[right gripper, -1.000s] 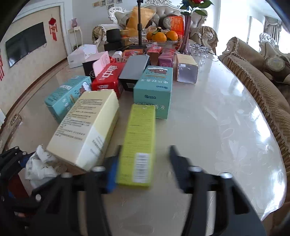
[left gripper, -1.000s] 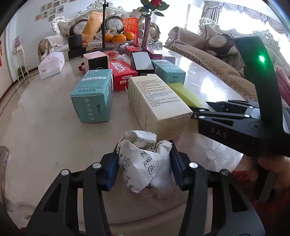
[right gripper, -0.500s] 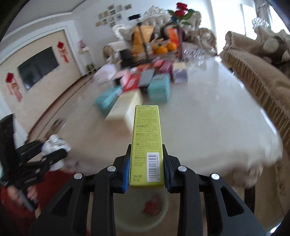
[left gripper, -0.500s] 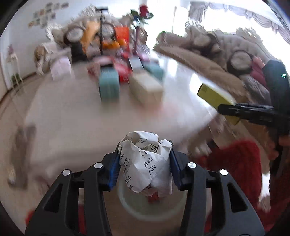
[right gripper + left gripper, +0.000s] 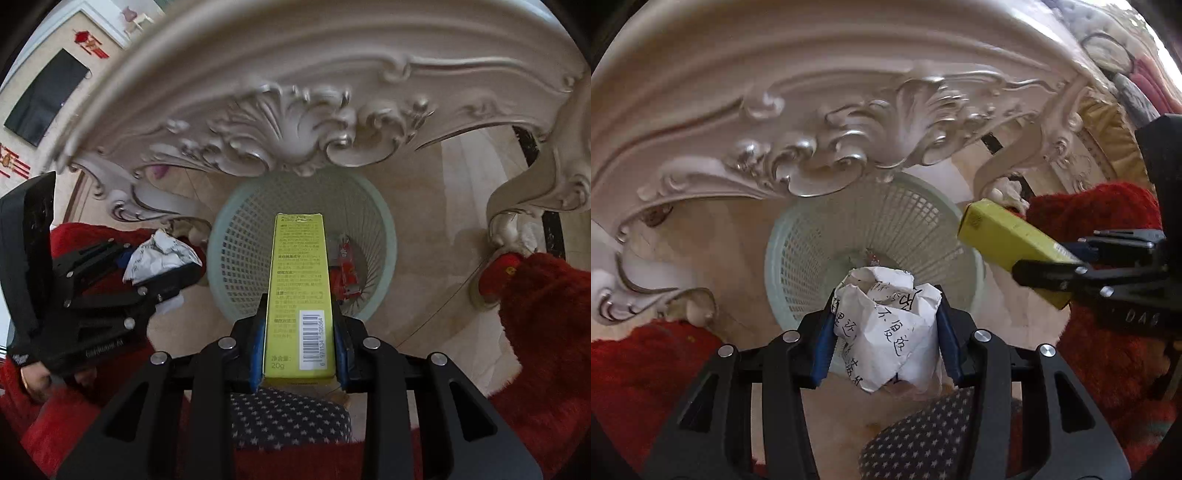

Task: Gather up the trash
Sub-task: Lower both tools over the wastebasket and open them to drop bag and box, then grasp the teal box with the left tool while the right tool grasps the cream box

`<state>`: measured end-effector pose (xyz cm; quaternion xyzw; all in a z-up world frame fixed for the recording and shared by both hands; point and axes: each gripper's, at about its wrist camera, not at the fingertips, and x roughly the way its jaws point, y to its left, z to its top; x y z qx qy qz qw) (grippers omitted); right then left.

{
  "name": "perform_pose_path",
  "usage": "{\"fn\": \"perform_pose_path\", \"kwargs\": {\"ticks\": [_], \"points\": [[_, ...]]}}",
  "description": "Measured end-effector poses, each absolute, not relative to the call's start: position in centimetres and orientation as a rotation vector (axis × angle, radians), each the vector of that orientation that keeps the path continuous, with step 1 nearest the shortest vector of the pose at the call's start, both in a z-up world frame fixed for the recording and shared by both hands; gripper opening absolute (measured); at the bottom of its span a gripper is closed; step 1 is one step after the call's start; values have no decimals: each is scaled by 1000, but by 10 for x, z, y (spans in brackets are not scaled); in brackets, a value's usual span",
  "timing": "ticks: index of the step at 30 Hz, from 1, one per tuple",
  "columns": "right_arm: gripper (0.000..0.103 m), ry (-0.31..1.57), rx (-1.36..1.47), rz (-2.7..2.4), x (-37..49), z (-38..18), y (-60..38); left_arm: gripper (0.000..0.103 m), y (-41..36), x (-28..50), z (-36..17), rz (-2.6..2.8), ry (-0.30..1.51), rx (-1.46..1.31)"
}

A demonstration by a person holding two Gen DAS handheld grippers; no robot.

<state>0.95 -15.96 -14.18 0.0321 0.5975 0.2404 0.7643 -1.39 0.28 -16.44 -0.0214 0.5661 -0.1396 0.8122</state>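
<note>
Pale green mesh fills the middle of both views: the wastebasket (image 5: 301,247) stands on the tiled floor, tucked partly under the carved cream apron of the surface (image 5: 295,122), and both loads hang right over it. The left gripper (image 5: 886,328) has its jaws clamped on a crumpled paper ball (image 5: 886,328) covered in handwriting, and the basket mouth lies just ahead and below. The right gripper (image 5: 300,332) has its jaws pinched narrow on a slim yellow-green box (image 5: 299,291), gripped near the barcode end, with its long axis running straight out from the jaws toward the basket opening. From the left view the box's free end reaches the basket rim from the right. The box looks the better centred of the two; the paper ball sits over the near rim, so the left hand likely needs a touch more forward reach before letting go. Something red (image 5: 347,273) already lies at the basket bottom. Around it: a red fluffy rug (image 5: 546,317), star-print fabric (image 5: 291,417) close below, and a dark wall-mounted screen (image 5: 46,98).
</note>
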Motion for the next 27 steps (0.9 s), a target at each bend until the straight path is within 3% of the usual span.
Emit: {"fn": "perform_pose_path", "kwargs": {"ticks": [2, 4, 5, 6, 8, 10, 15, 27], "points": [[28, 1299, 61, 521, 16, -149, -153, 53, 3, -8, -177, -291, 1238, -54], [30, 1300, 52, 533, 19, -155, -149, 66, 4, -4, -185, -281, 1252, -46], [38, 1299, 26, 512, 23, -158, -145, 76, 4, -3, -188, -259, 1253, -39], [56, 1290, -11, 477, 22, -158, -144, 77, 4, -1, -189, -232, 1253, -32], [66, 1247, -71, 415, 22, -155, -146, 77, 11, -1, -188, -212, 1246, -58], [66, 1256, -50, 429, 19, -153, -152, 82, 17, -1, -184, -186, 1233, -83], [66, 1232, -19, 420, 9, -138, -167, 83, 21, 0, -173, -161, 1202, -78], [66, 917, -54, 385, -9, -45, -176, 83, 16, -22, -95, -169, 1067, 13]]}}
